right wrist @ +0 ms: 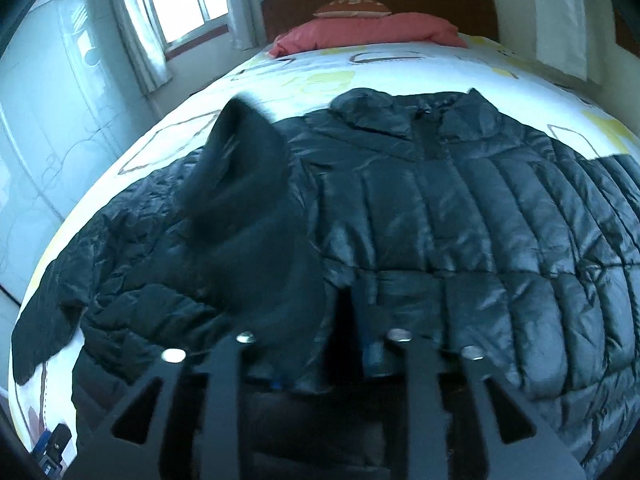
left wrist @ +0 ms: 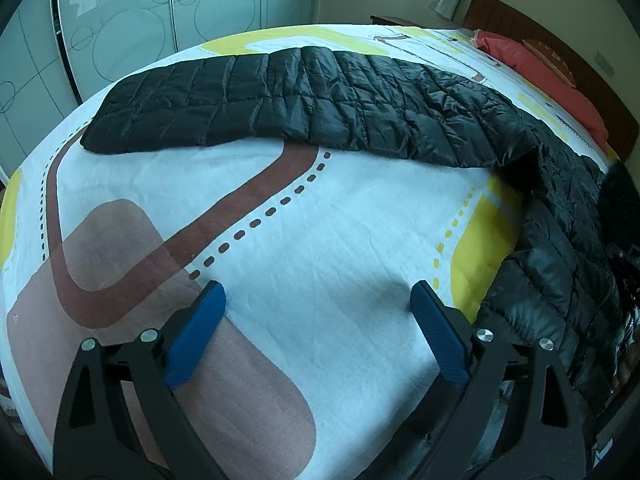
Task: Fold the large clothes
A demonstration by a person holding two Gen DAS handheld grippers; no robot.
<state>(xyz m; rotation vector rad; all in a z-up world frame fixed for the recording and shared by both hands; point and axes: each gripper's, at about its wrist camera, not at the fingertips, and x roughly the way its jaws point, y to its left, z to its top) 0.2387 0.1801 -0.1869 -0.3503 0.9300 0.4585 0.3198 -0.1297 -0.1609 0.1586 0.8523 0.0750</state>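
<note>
A black quilted puffer jacket [right wrist: 460, 208] lies front up on the bed, zip closed and collar toward the headboard. In the right wrist view a blurred dark fold of the jacket [right wrist: 240, 184] stands up at the left, draped over the left finger of my right gripper [right wrist: 324, 360]. Its fingers stand apart with a dark gap between them, and a blue pad [right wrist: 372, 354] shows on the right one. In the left wrist view one sleeve [left wrist: 280, 96] stretches flat across the sheet. My left gripper [left wrist: 318, 292] hovers wide open over bare sheet, well short of the sleeve.
The bed sheet [left wrist: 340, 220] is white with brown and yellow shapes. A red pillow [right wrist: 368, 32] lies against the wooden headboard [right wrist: 440, 4]. A glass-fronted wardrobe [left wrist: 160, 20] stands beside the bed, and a curtained window [right wrist: 176, 4] lies beyond it.
</note>
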